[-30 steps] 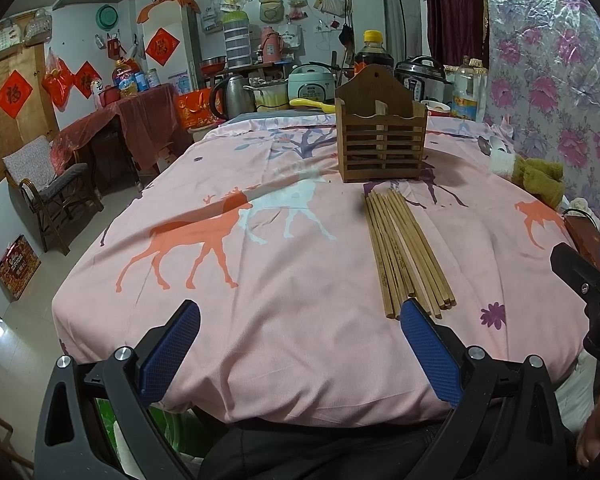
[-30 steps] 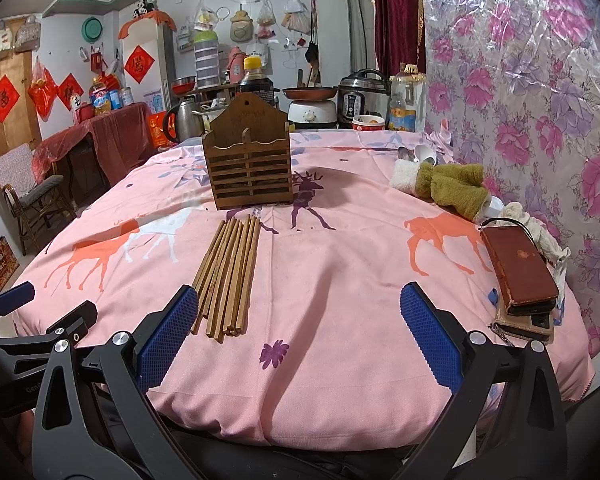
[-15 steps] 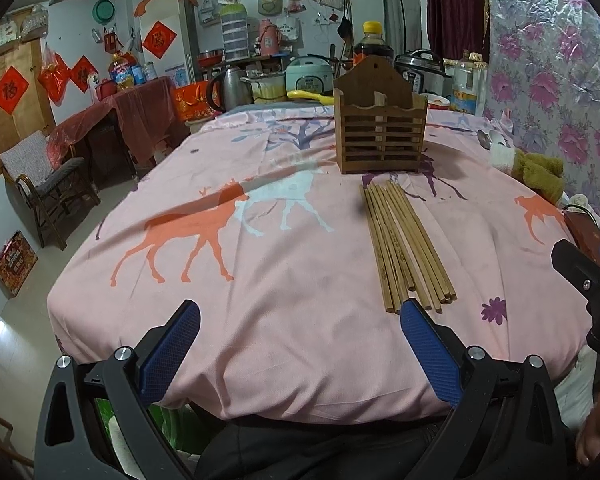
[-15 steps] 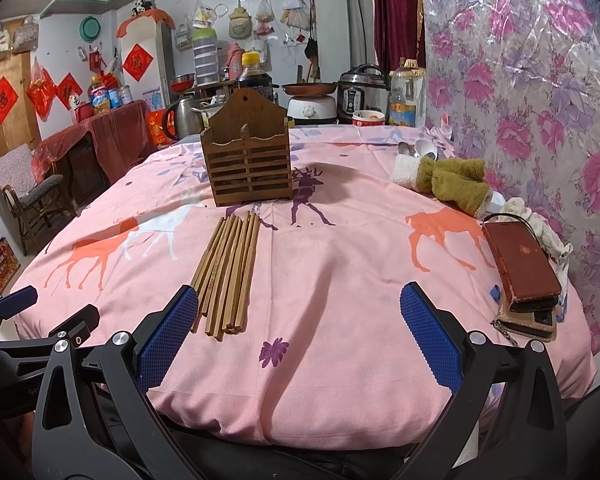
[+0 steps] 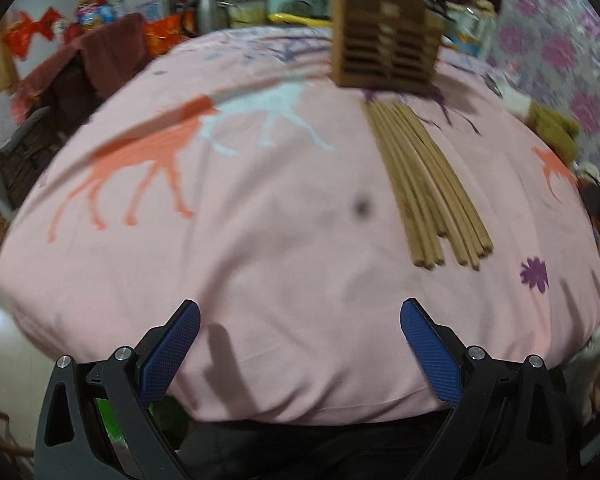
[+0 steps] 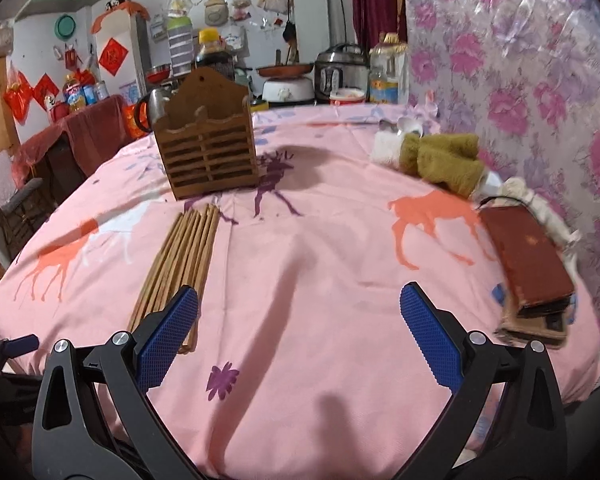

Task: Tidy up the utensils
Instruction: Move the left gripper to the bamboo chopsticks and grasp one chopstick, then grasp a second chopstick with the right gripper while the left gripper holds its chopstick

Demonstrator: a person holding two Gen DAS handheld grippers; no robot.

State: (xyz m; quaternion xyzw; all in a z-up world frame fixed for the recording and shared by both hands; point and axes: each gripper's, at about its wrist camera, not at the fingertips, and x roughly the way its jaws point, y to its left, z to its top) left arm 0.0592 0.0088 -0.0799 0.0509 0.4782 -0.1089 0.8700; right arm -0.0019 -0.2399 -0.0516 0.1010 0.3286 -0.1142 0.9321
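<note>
Several wooden chopsticks point(image 5: 424, 184) lie side by side in a bundle on the pink tablecloth point(image 5: 260, 240), their far ends just short of a slatted wooden utensil holder point(image 5: 384, 56). My left gripper point(image 5: 300, 332) hangs open over the near table edge, the bundle ahead and to its right. In the right wrist view the chopsticks point(image 6: 180, 256) run toward the holder point(image 6: 208, 152). My right gripper point(image 6: 300, 320) is open and holds nothing. Its left fingertip point(image 6: 176, 320) covers the near ends of the bundle.
A dark red wallet on a stack point(image 6: 528, 264) lies at the table's right edge. A green and white cloth point(image 6: 436, 156) sits at the back right. Cookers, bottles and a kettle crowd the counter point(image 6: 300, 80) behind the table. A floral sheet covers the right wall.
Both grippers have moved forward over the table toward the chopsticks, the left view tilting down and blurring. The right gripper's left finger now overlaps the bundle's near ends. Both stay open.
</note>
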